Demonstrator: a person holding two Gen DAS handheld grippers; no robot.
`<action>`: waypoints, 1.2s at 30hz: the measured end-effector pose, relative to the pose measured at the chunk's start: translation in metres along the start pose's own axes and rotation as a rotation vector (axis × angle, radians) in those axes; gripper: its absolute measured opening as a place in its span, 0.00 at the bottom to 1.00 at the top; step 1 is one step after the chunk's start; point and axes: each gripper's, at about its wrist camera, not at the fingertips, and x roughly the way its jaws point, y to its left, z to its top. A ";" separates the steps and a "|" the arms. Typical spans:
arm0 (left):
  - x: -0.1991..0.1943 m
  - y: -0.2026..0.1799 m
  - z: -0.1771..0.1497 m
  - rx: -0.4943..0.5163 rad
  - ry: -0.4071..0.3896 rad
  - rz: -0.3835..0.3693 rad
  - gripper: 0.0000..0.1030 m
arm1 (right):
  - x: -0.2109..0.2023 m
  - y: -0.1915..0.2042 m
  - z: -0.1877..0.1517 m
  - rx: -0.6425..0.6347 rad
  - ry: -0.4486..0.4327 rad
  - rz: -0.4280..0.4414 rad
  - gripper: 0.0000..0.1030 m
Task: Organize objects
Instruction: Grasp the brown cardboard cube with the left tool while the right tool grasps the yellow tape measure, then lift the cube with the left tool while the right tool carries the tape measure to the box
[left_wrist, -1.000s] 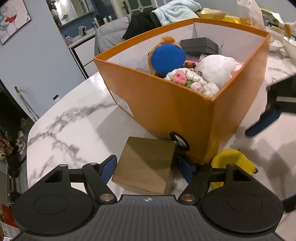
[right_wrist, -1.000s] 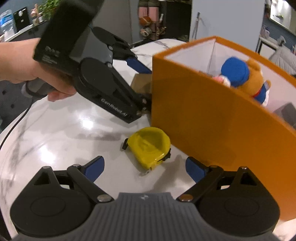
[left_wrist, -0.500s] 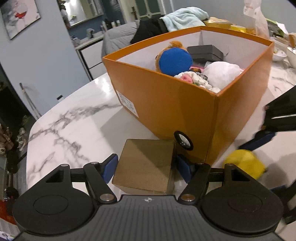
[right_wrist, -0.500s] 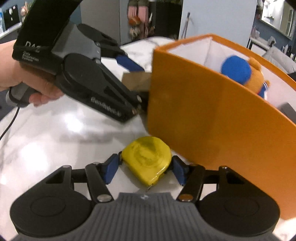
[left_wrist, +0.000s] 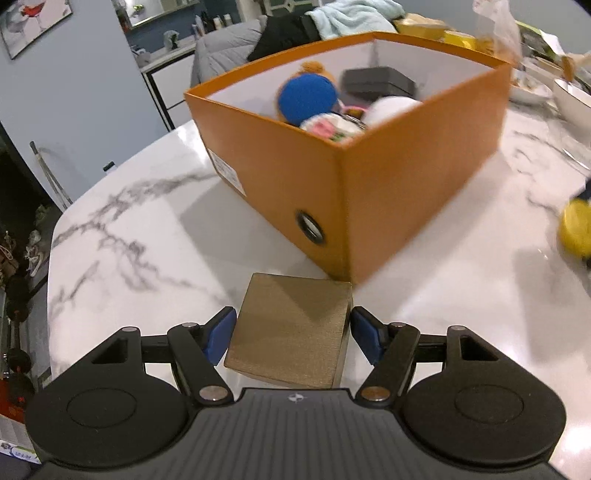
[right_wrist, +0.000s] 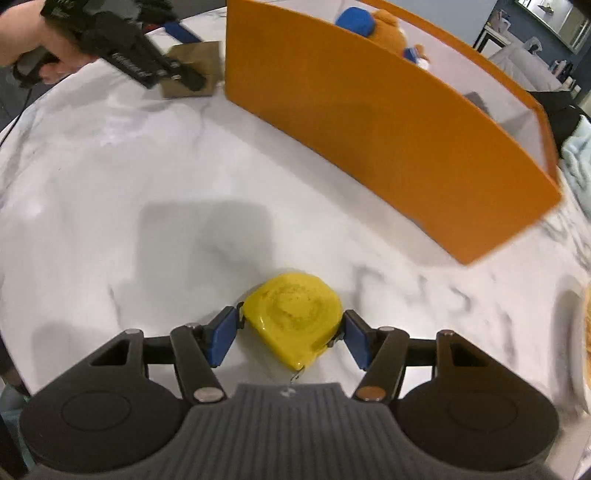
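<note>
Left gripper (left_wrist: 291, 328) clamps the brown box (left_wrist: 291, 332) just beside the orange bin (left_wrist: 406, 206); lifted low, it could clip the corner. Right gripper (right_wrist: 286, 332) pinches the yellow tape measure (right_wrist: 293, 317), whose rounded shell could squirt free.

Glossy marble table (right_wrist: 147, 155) — matt cardboard box (left_wrist: 417, 192) (yellow tape (right_wrist: 293, 317): shiny plastic).

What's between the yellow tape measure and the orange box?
Only bare marble table. The right wrist view shows nothing lying between the tape measure and the box.
</note>
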 end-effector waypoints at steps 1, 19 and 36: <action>-0.003 -0.002 -0.003 -0.004 0.004 -0.008 0.77 | -0.006 -0.002 -0.003 0.011 -0.012 0.001 0.62; -0.022 -0.035 -0.013 0.077 0.036 -0.085 0.77 | -0.056 -0.001 0.028 0.015 -0.151 -0.023 0.62; -0.032 -0.041 -0.016 0.081 0.030 -0.135 0.76 | -0.052 -0.018 0.039 0.070 -0.179 -0.064 0.62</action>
